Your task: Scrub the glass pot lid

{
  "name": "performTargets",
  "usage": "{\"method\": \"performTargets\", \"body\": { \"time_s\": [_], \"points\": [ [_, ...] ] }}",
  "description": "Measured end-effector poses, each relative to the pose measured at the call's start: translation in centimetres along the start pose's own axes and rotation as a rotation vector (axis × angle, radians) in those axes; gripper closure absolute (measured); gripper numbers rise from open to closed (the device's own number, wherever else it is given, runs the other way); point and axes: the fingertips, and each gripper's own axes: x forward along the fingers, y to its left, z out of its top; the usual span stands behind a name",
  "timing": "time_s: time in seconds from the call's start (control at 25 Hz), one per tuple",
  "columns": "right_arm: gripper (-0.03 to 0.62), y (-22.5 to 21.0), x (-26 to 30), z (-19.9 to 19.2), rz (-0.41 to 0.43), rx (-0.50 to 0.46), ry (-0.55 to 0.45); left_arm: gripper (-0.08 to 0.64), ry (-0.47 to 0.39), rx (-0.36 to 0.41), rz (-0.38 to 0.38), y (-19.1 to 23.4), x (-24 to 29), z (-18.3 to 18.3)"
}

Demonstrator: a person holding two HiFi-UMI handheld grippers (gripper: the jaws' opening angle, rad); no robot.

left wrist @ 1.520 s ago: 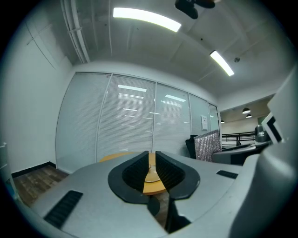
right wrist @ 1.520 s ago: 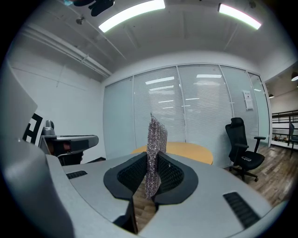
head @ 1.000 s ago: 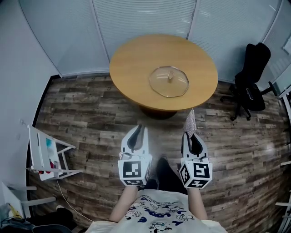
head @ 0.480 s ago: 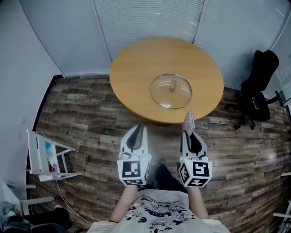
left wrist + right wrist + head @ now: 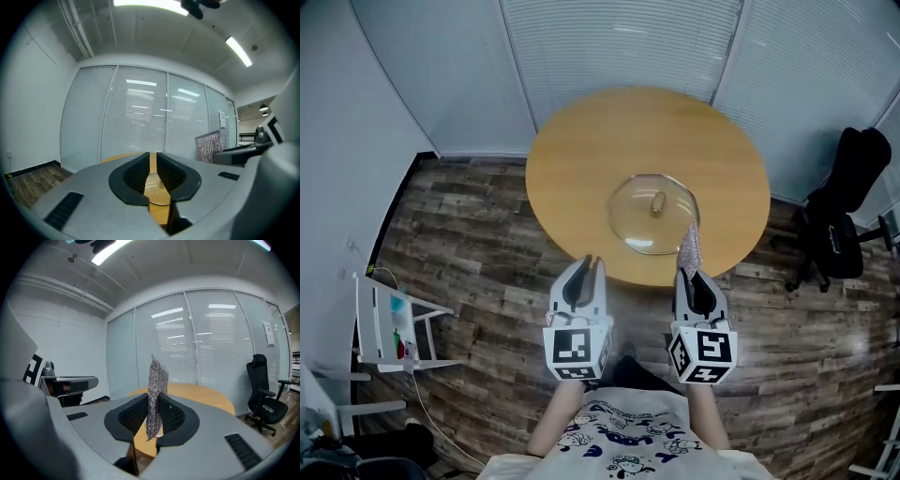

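Head view: round wooden table (image 5: 581,150) stands on a plank floor (image 5: 459,234) in front of glass walls with blinds (image 5: 619,47). The glass pot lid (image 5: 654,214) lies flat on the table, on the half nearer the person and slightly right of centre, with its knob (image 5: 657,202) pointing up. Its near rim is close to the table edge. Both grippers are held side by side over the floor, just short of that edge and not touching the lid. Left gripper (image 5: 590,262): the jaws stand a narrow slit apart with nothing between them. In the left gripper view (image 5: 153,157) the table top and part of the lid (image 5: 158,193) show through that slit. Right gripper (image 5: 687,274): the jaws are pressed onto a silver mesh scouring cloth (image 5: 690,247). The cloth stands upright out of the tips, and in the head view its top overlaps the table's near edge beside the lid's right rim. In the right gripper view (image 5: 152,398) the cloth (image 5: 157,376) is pinched low down, rises well above the pads, and a short end hangs below them. The table (image 5: 206,397) is beyond it. Each gripper carries its marker cube towards the person, whose printed T-shirt (image 5: 623,436) fills the bottom of the head view. Surroundings: black office chair (image 5: 848,202) to the right of the table, white rack (image 5: 389,323) by the left wall.
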Motion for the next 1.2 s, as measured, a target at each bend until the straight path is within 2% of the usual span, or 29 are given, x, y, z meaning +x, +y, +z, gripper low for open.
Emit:
{"method": "performTargets", "body": {
  "time_s": [0.28,0.48,0.88,1.2],
  "points": [
    [0.519,-2.3,4.4,1.3,0.034,-0.008,-0.013,0.508,-0.011,0.001,0.035,0.1,4.3,0.7],
    [0.518,-3.5,6.5,1.3,0.050,-0.005,-0.003,0.508,0.001,-0.027,0.047,0.3,6.4,0.5],
    [0.518,-3.9,9.5,-0.1,0.072,-0.008,0.050,0.508,0.078,-0.059,0.069,1.8,8.8,-1.8],
    [0.518,-4.1,13.2,-0.2,0.071,-0.020,0.072,0.508,0.107,-0.094,0.064,3.4,12.0,-2.8]
  ]
}}
